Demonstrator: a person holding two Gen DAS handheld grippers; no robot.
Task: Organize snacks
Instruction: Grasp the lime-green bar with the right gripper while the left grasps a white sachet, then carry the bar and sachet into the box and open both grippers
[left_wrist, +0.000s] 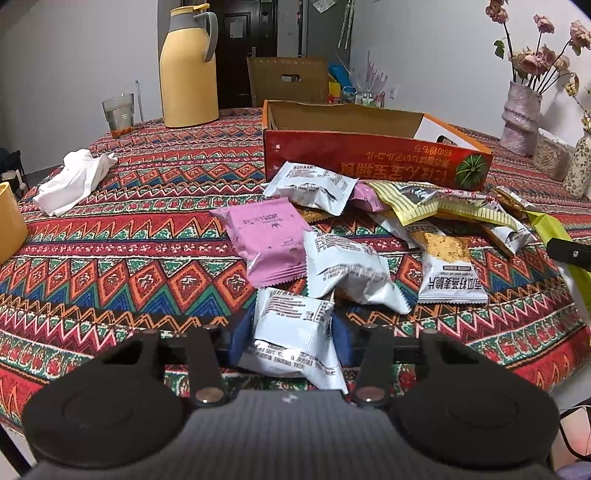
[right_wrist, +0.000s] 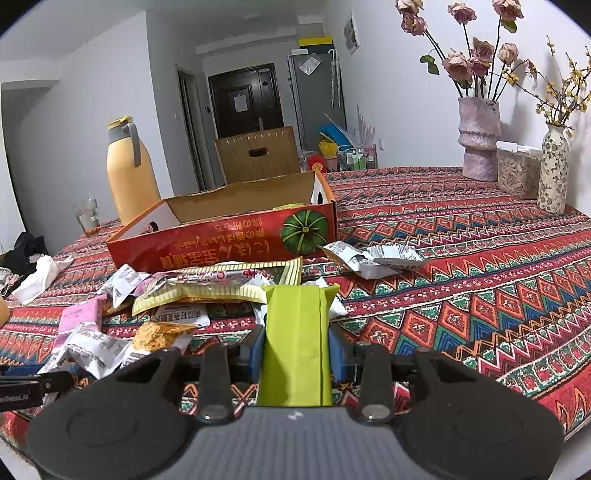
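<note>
Left tongs (left_wrist: 293, 338) grip a white packet (left_wrist: 295, 332); right tongs (right_wrist: 297, 347) are clamped on a green packet (right_wrist: 297, 332). Best lift both clear, then carry them over the near wall of the box (right_wrist: 229, 243) ahead. The loose pile (left_wrist: 369, 236) lies between; the jug (left_wrist: 188, 70) stands well beyond.

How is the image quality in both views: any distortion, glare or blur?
Left wrist view: fisheye bends the tablecloth stripes; glare on the white packet in the left gripper. Right wrist view: dark vignette corners; green packet sharp, evenly lit.
</note>
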